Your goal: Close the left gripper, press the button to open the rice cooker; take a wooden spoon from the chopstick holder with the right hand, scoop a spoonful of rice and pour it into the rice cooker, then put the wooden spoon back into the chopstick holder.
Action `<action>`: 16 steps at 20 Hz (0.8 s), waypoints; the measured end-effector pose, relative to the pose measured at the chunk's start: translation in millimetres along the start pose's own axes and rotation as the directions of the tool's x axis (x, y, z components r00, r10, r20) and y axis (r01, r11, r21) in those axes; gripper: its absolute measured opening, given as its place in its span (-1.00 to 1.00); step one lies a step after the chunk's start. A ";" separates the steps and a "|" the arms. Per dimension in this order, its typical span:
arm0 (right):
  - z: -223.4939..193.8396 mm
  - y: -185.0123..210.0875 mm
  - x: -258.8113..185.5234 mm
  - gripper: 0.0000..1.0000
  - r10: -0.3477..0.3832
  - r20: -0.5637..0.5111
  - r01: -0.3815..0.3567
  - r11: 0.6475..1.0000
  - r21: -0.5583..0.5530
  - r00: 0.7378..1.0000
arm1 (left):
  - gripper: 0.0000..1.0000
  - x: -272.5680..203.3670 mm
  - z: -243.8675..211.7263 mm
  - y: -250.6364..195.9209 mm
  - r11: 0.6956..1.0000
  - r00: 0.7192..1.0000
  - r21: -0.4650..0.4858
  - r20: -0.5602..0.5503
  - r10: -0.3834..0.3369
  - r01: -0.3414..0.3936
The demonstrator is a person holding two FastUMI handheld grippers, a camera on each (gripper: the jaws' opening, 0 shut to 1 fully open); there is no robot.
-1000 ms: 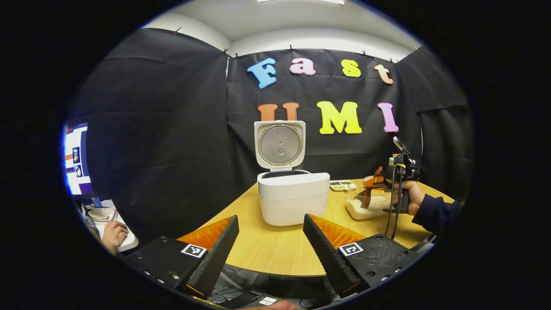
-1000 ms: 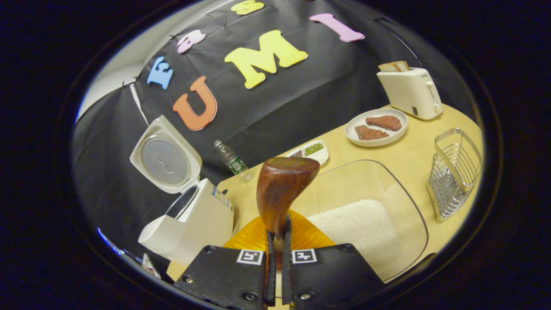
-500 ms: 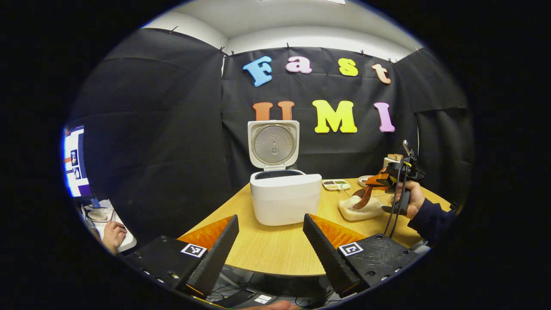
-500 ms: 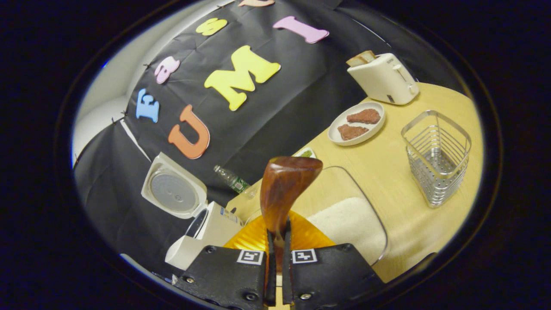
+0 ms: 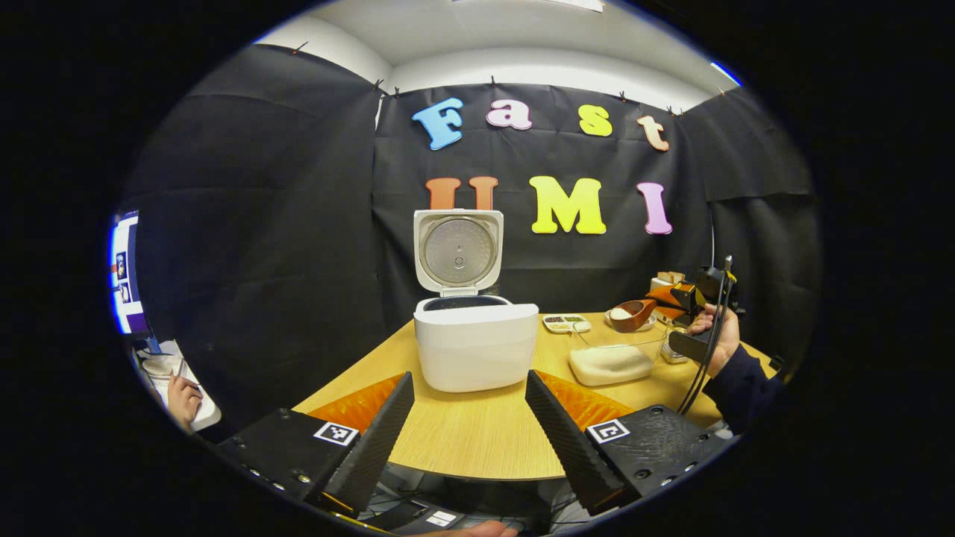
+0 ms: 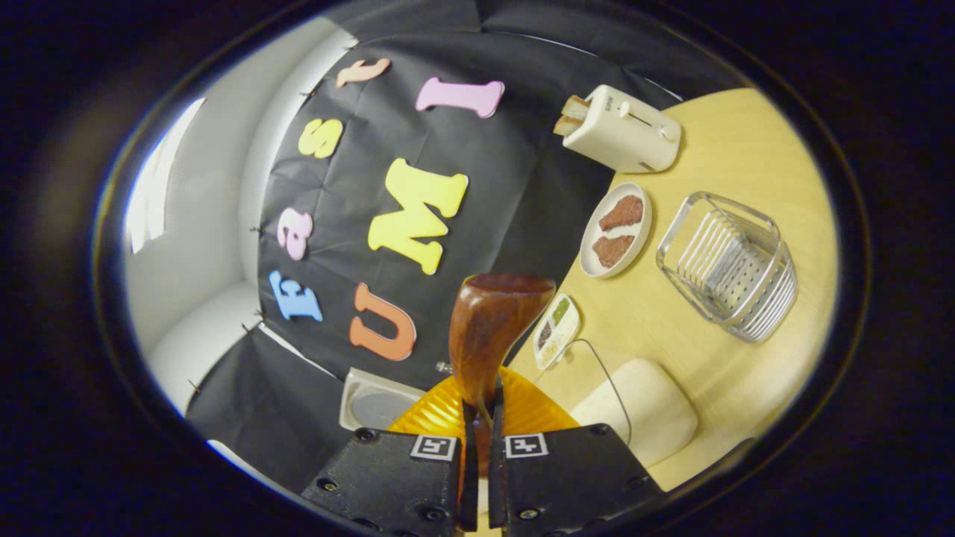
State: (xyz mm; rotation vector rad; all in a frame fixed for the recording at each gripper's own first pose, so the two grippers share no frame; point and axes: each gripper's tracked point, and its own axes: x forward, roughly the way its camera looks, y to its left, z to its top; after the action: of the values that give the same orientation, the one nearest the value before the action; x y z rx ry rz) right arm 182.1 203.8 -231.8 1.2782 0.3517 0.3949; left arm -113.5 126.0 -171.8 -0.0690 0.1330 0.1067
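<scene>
Wooden table (image 5: pixel 477 440) carries the rice cooker (image 5: pixel 475 354), lid raised. Right gripper (image 6: pixel 481 477) clamps both fingers on the wooden spoon (image 6: pixel 492 328), its rice-loaded bowl above the clear rice container (image 5: pixel 613 362); left gripper (image 5: pixel 468 432) hangs spread apart, holding nothing, facing the cooker.

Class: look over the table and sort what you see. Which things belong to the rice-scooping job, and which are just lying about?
Job:
rice cooker
wooden spoon
rice container
chopstick holder
right hand-held gripper

Lying about:
toaster
plate of meat
seasoning dish
</scene>
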 end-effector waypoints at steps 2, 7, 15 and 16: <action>-4.8 12.2 -0.9 -0.80 0.074 -0.030 -0.068 0.981 0.183 0.997 | 0.92 -0.9 3.2 0.2 1.000 1.000 -0.017 0.016 -0.009 0.009; -39.5 35.5 6.3 -0.79 0.126 -0.115 -0.096 0.967 0.237 0.985 | 0.89 -5.1 4.2 6.7 1.000 0.999 -0.025 0.039 0.003 -0.002; -104.7 107.4 59.3 -0.80 0.160 -0.243 -0.132 0.983 0.126 0.957 | 0.89 -9.4 21.9 18.5 1.000 0.996 0.015 0.089 0.015 -0.017; -111.2 116.5 69.4 -0.80 0.163 -0.258 -0.139 0.984 0.108 0.952 | 0.89 -9.4 26.1 17.9 1.000 0.996 0.012 0.093 0.011 -0.013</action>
State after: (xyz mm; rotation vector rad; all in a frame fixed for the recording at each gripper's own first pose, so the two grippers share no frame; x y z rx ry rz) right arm 181.2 358.7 -149.6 1.3458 0.5042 0.6916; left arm -121.3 144.8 -145.9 -0.0510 0.0409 0.1208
